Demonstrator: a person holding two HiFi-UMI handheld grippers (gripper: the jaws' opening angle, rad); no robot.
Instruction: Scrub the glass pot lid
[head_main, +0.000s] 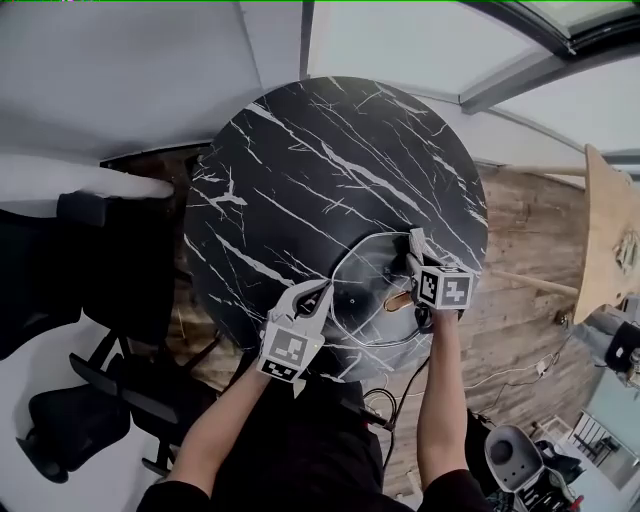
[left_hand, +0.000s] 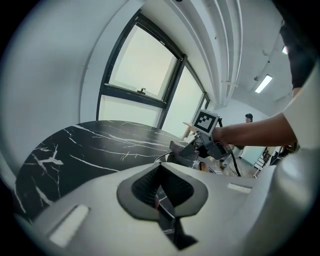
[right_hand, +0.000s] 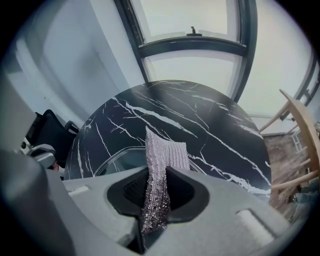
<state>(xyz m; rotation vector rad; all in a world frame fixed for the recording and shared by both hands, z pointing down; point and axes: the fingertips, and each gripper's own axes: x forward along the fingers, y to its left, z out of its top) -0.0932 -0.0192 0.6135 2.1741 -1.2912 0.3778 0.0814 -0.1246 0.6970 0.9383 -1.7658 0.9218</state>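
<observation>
The glass pot lid lies on the near part of a round black marble table. My left gripper is shut on the lid's left rim; in the left gripper view the thin rim edge runs between the closed jaws of this gripper. My right gripper sits over the lid's right side, shut on a silver mesh scrubbing cloth that sticks out ahead of its jaws above the lid's glass. The right gripper also shows in the left gripper view.
A wooden chair stands to the right of the table. Black office chairs are at the left. Cables trail over the wooden floor near my feet. A large window is beyond the table.
</observation>
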